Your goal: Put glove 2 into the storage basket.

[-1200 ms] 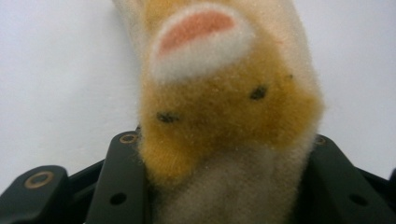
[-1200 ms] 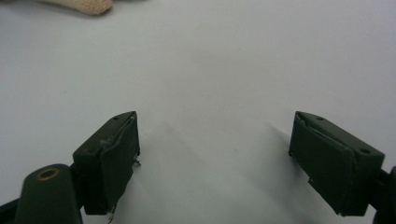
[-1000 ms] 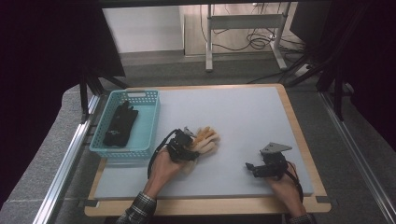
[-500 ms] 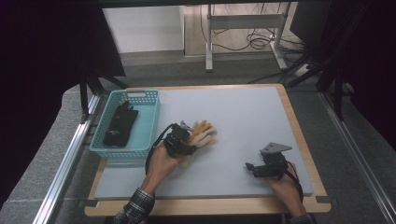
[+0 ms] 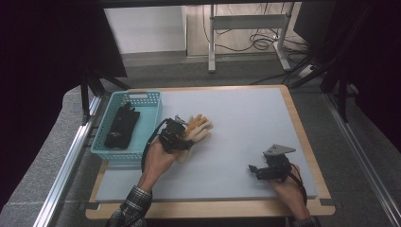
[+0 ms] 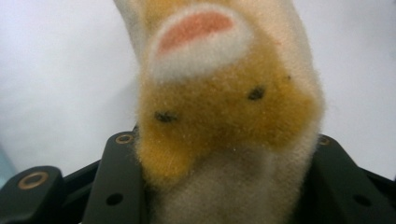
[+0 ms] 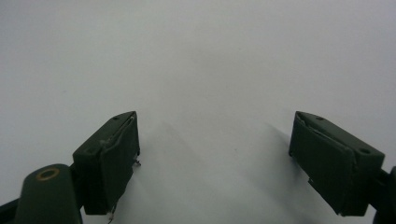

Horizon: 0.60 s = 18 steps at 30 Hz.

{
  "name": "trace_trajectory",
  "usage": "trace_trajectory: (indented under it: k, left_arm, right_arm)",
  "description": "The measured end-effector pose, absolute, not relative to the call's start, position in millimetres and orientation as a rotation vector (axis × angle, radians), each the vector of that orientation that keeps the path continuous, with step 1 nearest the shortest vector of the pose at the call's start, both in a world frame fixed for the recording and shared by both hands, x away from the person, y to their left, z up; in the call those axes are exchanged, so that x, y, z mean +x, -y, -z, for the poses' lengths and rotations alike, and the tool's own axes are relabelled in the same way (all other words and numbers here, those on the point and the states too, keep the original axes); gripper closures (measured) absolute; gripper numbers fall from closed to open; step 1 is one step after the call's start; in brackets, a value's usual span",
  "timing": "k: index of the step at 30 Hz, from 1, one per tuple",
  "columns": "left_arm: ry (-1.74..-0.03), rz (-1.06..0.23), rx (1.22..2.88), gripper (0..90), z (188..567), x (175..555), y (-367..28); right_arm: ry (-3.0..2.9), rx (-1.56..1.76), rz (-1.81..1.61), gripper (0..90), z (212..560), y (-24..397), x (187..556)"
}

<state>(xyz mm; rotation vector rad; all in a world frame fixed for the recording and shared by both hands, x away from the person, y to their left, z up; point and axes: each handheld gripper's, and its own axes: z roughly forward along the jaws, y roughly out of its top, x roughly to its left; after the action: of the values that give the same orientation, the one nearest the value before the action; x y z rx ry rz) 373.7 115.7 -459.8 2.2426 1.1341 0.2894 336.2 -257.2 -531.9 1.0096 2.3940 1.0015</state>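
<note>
Your left gripper (image 5: 182,137) is clamped on the fuzzy cream-and-orange plush glove (image 5: 196,130), its fingers pointing away from the turquoise plastic basket (image 5: 146,99) just to its left.

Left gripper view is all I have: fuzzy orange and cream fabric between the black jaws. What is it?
Observer: A plush glove, fingers pointing away from the person, clamped in the left tool.
Operator: Anything near it?
Observer: A teal basket sits just left of that tool, at the mat's left edge, with a black glove lying inside.
Operator: And the other hand?
Observer: The right tool has its jaws wide apart, nothing between them; it sits low over the mat near the front right corner.
</note>
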Motion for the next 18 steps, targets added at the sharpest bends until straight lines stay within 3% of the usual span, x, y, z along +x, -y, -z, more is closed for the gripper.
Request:
trace_trajectory:
  k: [18]
  left_arm:
    - [-1.269,-0.351,2.185,52.9,435,387,-159]
  right_arm:
    - [-2.394,1.009,-1.002,15.8,532,257,336]
